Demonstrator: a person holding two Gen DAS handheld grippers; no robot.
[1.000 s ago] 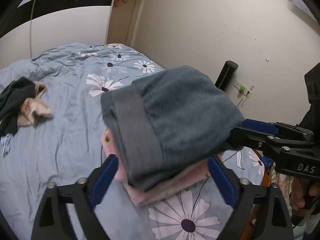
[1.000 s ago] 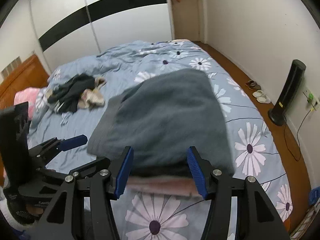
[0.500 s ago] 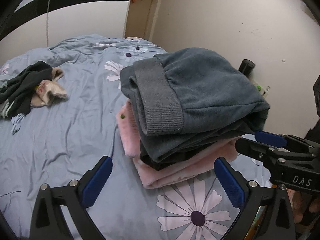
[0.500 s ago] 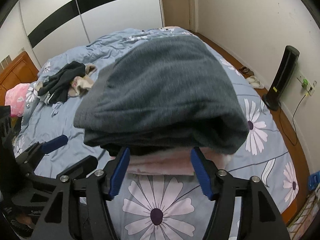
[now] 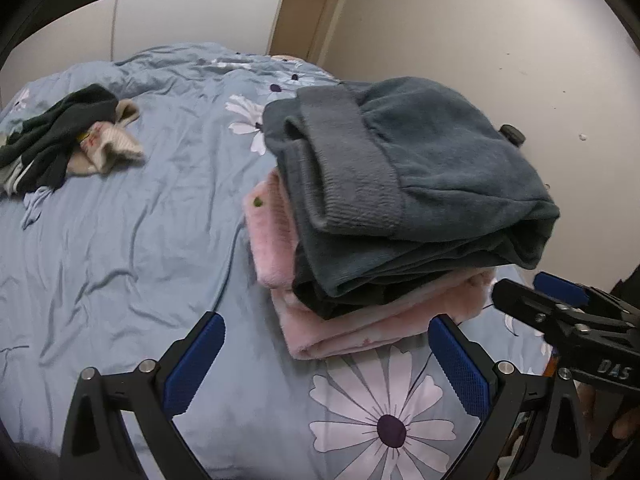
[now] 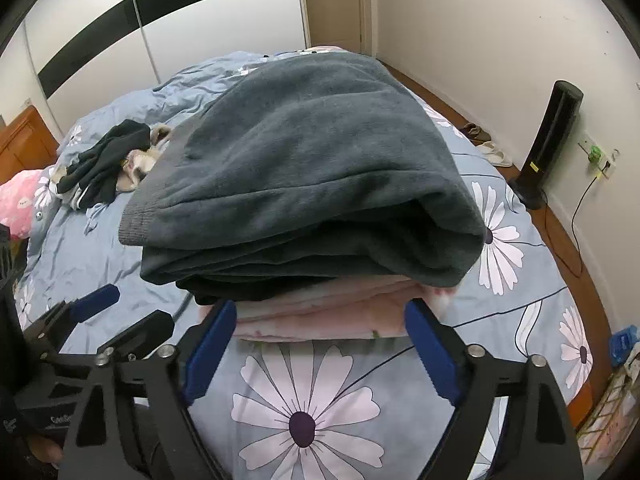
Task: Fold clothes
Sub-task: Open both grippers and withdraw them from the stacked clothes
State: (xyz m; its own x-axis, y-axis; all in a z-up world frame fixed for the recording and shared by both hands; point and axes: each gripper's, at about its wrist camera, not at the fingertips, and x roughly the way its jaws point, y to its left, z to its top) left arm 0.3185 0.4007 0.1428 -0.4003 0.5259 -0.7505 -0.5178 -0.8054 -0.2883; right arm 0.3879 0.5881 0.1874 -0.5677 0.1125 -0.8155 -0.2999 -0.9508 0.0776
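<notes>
A folded grey-blue sweater (image 5: 400,184) lies on top of a folded pink garment (image 5: 360,320) as a stack on the blue flowered bed. The same sweater (image 6: 312,168) and pink garment (image 6: 332,312) fill the right wrist view. My left gripper (image 5: 326,356) is open and empty, just in front of the stack. My right gripper (image 6: 320,344) is open and empty, its fingers near the stack's front edge, not gripping it. Each gripper shows at the edge of the other's view.
A pile of unfolded dark and cream clothes (image 5: 60,148) lies at the far left of the bed (image 5: 120,260). A pink plush toy (image 6: 20,200) is at the bed's left edge. A black tower fan (image 6: 552,144), slippers and a wall socket stand by the right wall.
Both grippers have drawn back from the stack, which now rests on the bed. The left jaws stand farther from the clothes than before.
</notes>
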